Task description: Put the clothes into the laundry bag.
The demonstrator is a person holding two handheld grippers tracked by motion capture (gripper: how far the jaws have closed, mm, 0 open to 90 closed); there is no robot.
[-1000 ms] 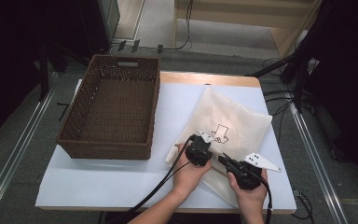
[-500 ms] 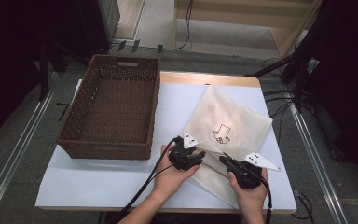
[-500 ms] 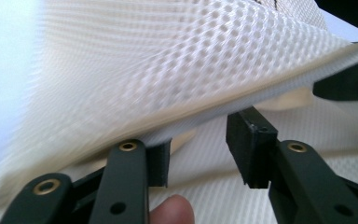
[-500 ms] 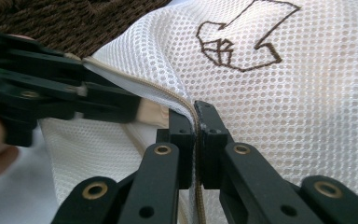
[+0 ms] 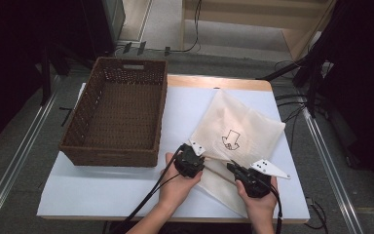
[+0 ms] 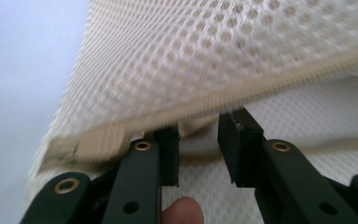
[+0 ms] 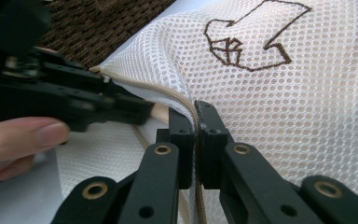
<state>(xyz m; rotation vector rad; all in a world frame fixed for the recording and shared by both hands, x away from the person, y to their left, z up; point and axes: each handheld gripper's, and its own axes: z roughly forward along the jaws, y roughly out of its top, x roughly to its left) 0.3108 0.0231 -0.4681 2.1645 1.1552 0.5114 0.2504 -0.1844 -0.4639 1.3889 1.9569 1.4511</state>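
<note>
Presently we find the right gripper (image 7: 195,135) clamped on the zippered edge of the mesh laundry bag (image 5: 233,124), its two jaws pressed together with the zipper tape (image 7: 168,95) pinched between them; in the high view this gripper (image 5: 234,168) sits at the near right of the table and has not shifted from its place a second ago.

The left gripper (image 6: 198,140) stands with its jaws apart, a clear gap between the pads. The upper layer of the bag and its zipper line (image 6: 242,91) pass just beyond the tips, and we see no pad pressing on the fabric, though motion blur leaves the exact contact uncertain. Its jaws have just been opening and then closing part way again, with nothing gripped between them. Against the earlier high views, this gripper (image 5: 191,156) drew away to the left and has now come back to the near left corner of the bag.

The bag lies flat on the white table cover (image 5: 102,190), right of centre, its brown arrow emblem (image 5: 232,140) facing up. The wicker basket (image 5: 80,148) stands to the left, apart from the bag.

We judge that the left gripper released its earlier hold and is seeking a fresh grip on the opening edge, while the right anchors the bag.
</note>
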